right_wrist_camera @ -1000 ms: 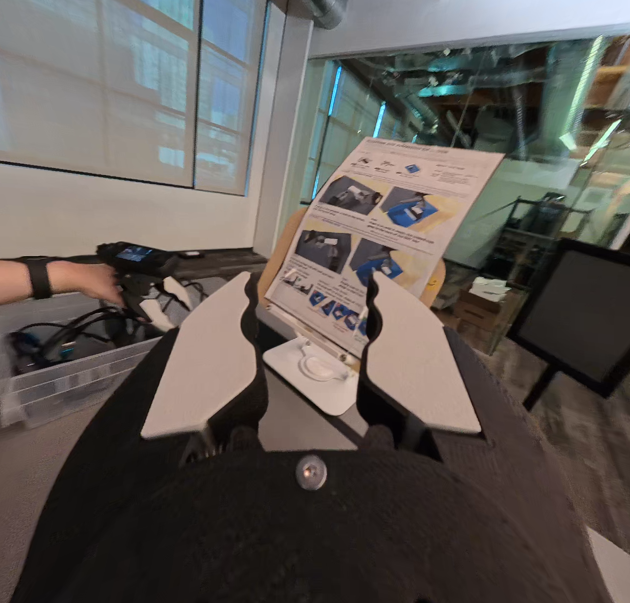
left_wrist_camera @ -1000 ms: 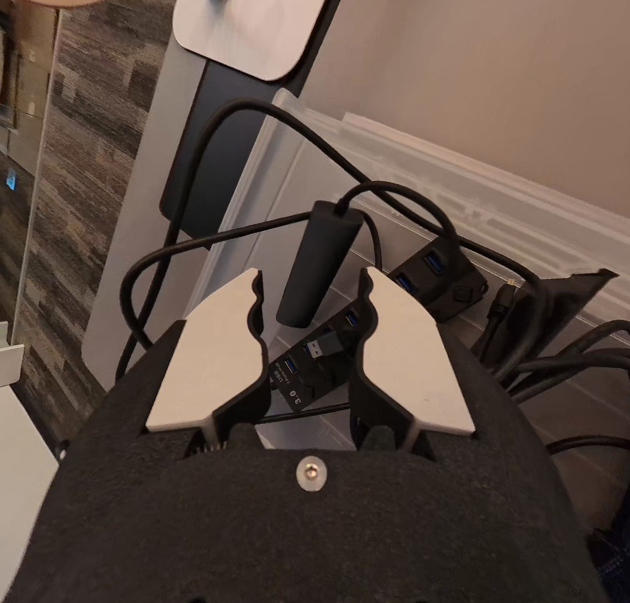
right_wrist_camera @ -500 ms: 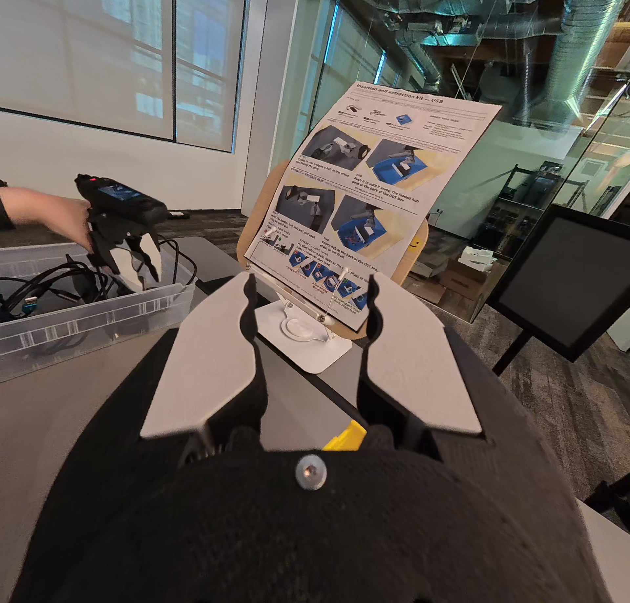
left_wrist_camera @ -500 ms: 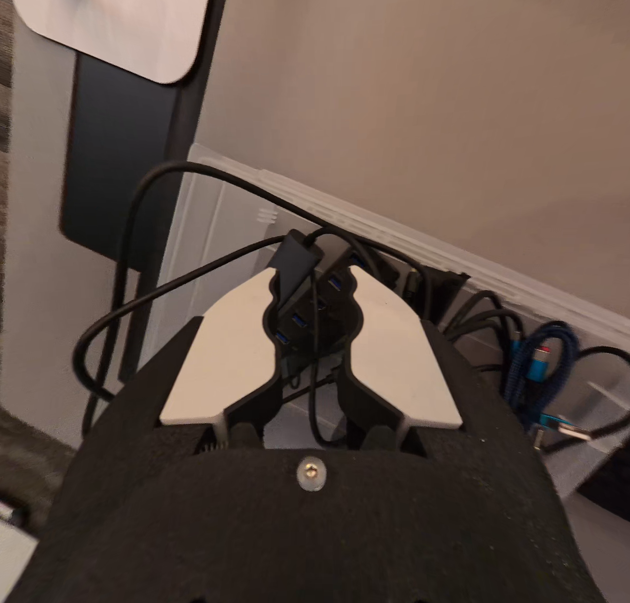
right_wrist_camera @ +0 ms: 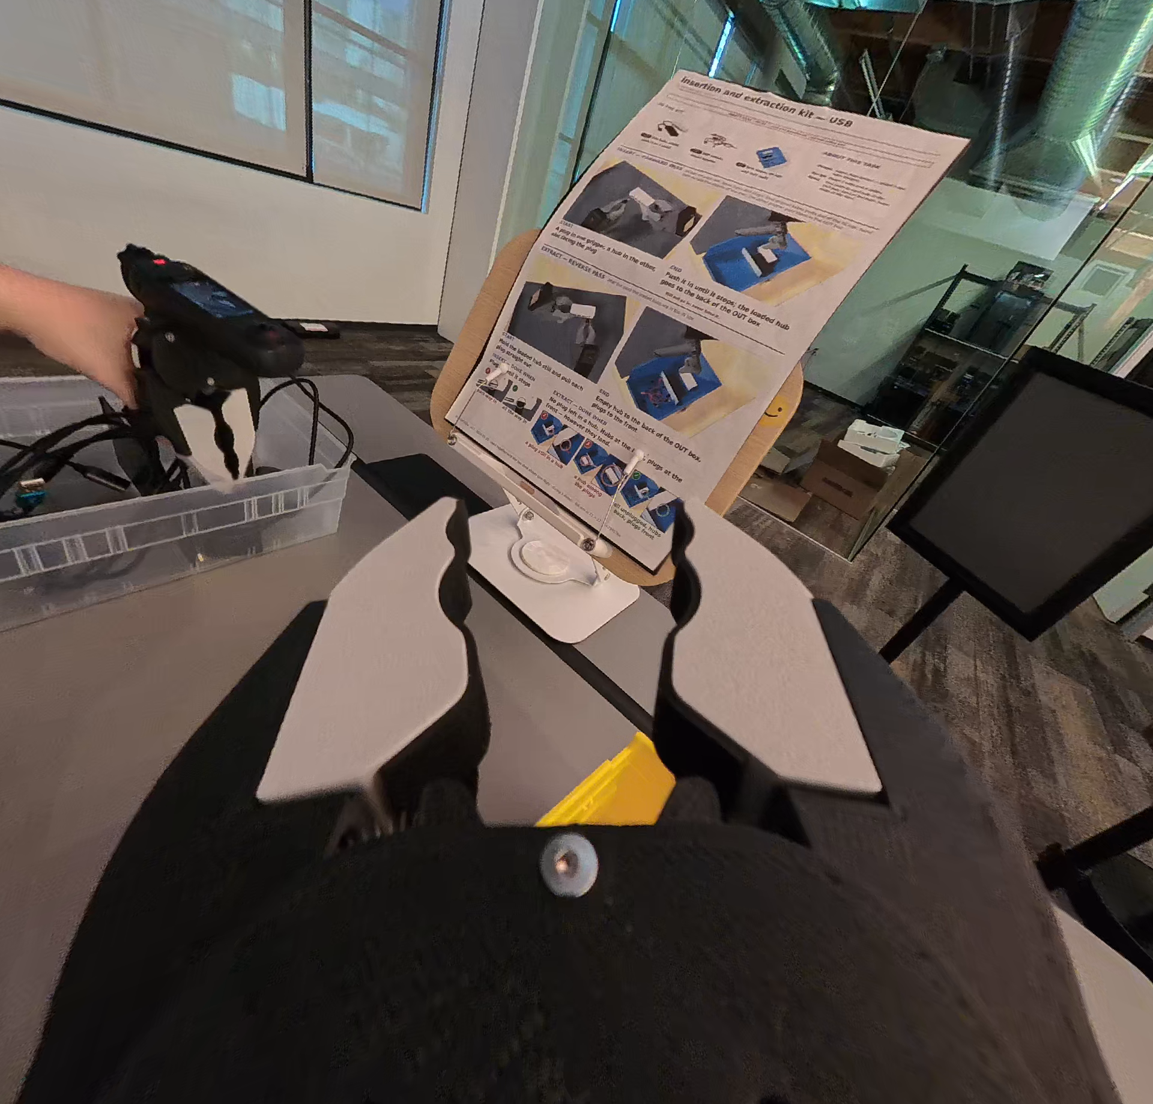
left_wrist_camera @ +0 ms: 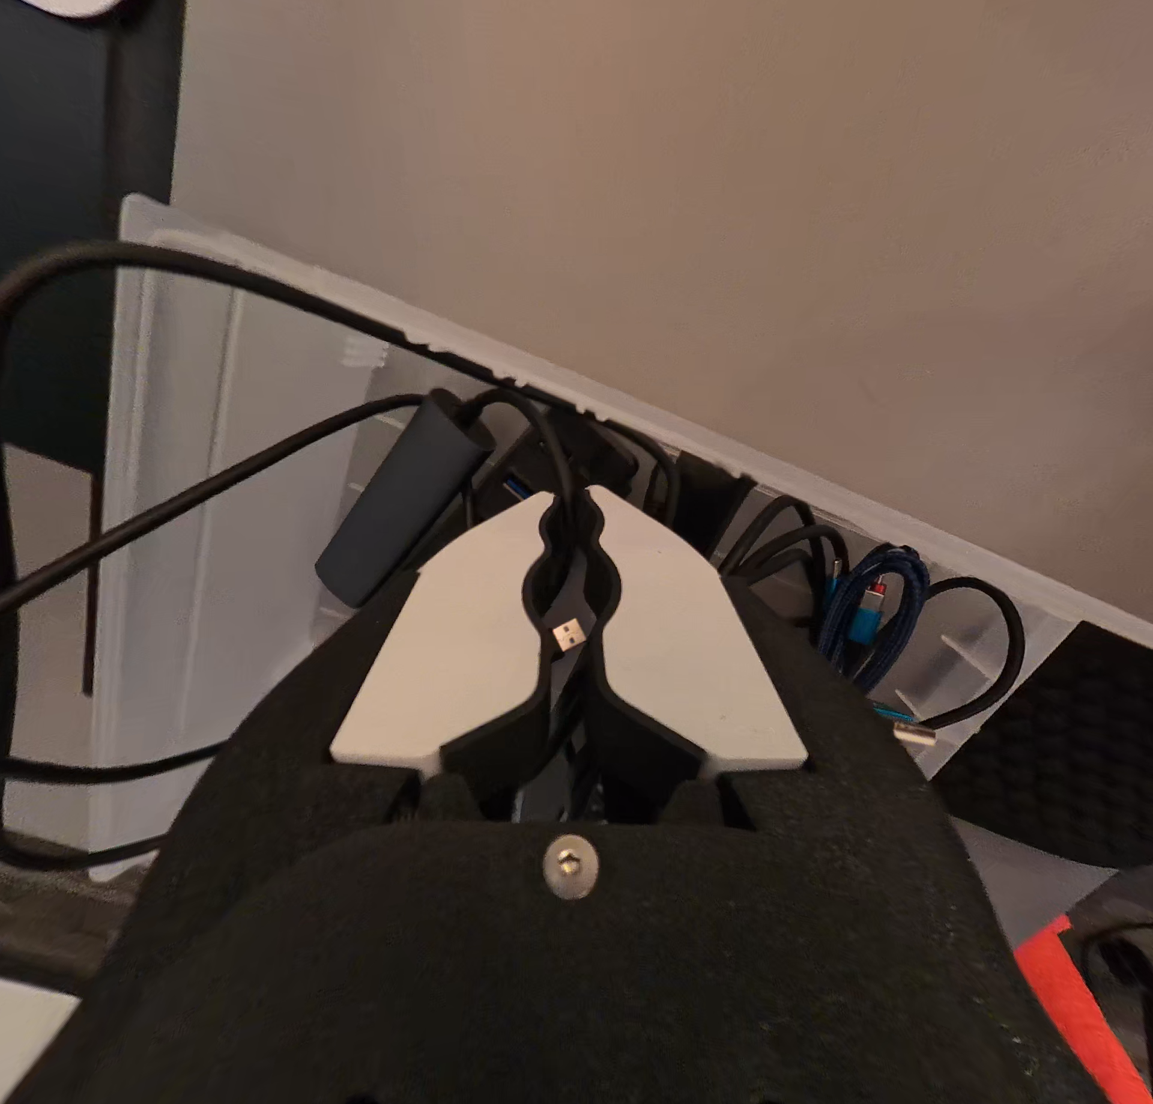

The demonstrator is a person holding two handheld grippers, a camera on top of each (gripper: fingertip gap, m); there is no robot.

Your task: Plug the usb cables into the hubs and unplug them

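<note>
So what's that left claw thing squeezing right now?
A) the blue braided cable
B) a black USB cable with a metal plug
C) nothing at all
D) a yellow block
B: in the left wrist view the left gripper has its fingers nearly together around a black USB cable, whose metal plug shows between them; the blue braided cable lies apart in the clear bin.
</note>
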